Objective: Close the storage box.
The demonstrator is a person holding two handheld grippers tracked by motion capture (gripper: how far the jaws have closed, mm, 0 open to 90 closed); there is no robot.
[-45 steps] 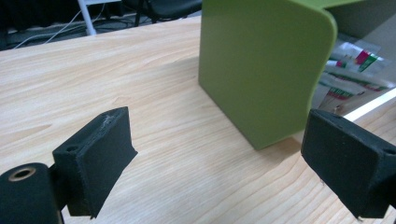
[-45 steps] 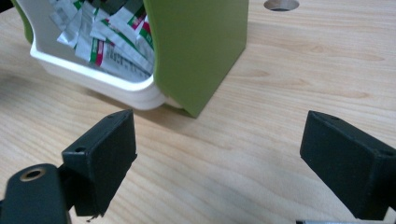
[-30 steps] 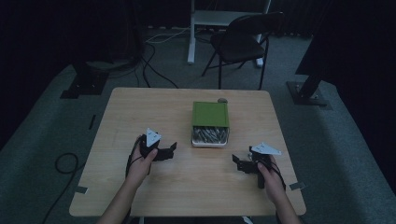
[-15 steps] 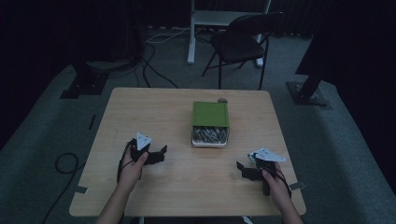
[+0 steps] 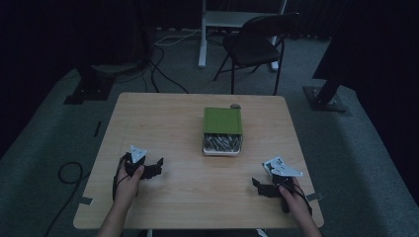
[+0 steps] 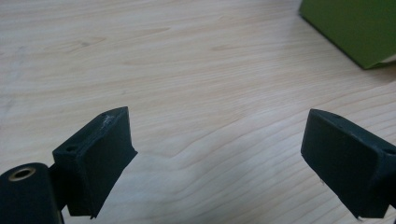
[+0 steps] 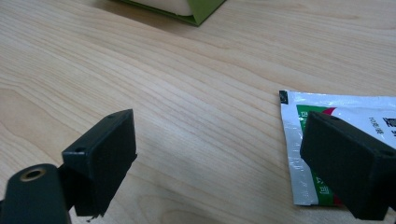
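- Your left gripper [image 5: 157, 165] sits low over the bare wooden surface [image 5: 163, 123], near its front left edge, with your hand [image 5: 129, 178] wrapped around it from behind.
- In the left gripper view its jaws stand wide apart with nothing between them but wood grain.
- The green box [image 6: 359, 28] lies ahead of that gripper and off to its right, well apart from it; you see one corner of it in the left gripper view.
- From the high view, the green box [image 5: 223, 121] is a lid half covering a white tray [image 5: 222, 150], and the uncovered end of the tray holds a heap of small grey metal pieces [image 5: 223, 141], too small to tell apart.
- Your right gripper [image 5: 258, 186] rests near the front right corner of the surface, your hand [image 5: 292, 197] behind it, jaws spread wide and holding nothing.
- In the right gripper view a flat foil sachet [image 7: 317, 135], white with green and red print, lies on the surface just ahead of the right-hand jaw, which hides part of it; whether they touch, you cannot tell.
- The box's green edge [image 7: 196, 11] lies well ahead of the right gripper.
- A small round dark thing [image 5: 235, 105] lies just beyond the far end of the box.
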